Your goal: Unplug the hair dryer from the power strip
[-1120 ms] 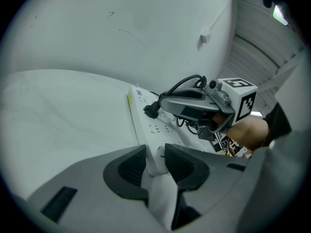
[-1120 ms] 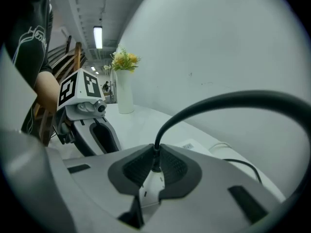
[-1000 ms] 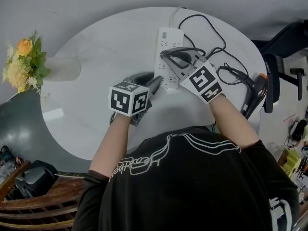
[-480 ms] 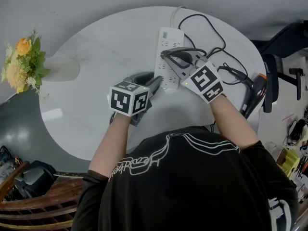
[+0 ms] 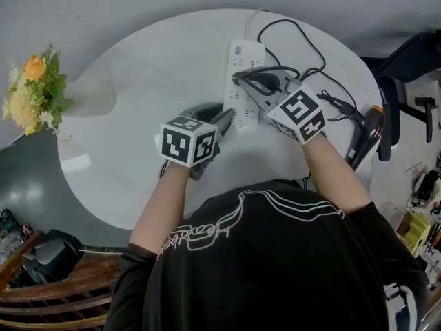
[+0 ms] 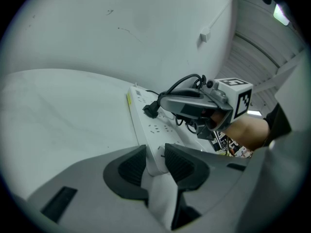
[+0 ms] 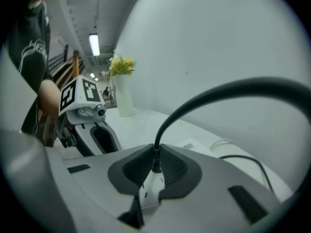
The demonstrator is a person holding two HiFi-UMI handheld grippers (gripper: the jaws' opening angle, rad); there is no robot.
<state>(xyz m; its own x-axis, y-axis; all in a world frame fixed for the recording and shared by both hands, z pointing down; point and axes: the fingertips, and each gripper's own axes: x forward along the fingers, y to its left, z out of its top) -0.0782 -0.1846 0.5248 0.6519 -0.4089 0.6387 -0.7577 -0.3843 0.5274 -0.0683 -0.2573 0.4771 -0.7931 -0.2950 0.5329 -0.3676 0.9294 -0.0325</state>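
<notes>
The white power strip (image 5: 241, 74) lies on the round white table (image 5: 138, 136). My left gripper (image 5: 224, 117) is shut on the strip's near end (image 6: 154, 155). The black plug (image 6: 150, 110) sits on the strip's top, with my right gripper (image 5: 240, 79) shut on it (image 7: 155, 165). I cannot tell whether its prongs are still in the socket. Its black cord (image 7: 209, 97) arches up and away across the table to the hair dryer (image 5: 364, 135), which lies at the table's right edge.
A white vase with yellow flowers (image 5: 34, 88) stands at the table's left edge. The strip's white cable (image 5: 249, 21) runs off the far edge. Loops of black cord (image 5: 303, 47) lie to the right of the strip. A dark chair (image 5: 406, 61) stands beyond the right edge.
My right gripper and its marker cube have shifted slightly to the right, with the plug still held. The left gripper has kept its hold on the strip's end.
</notes>
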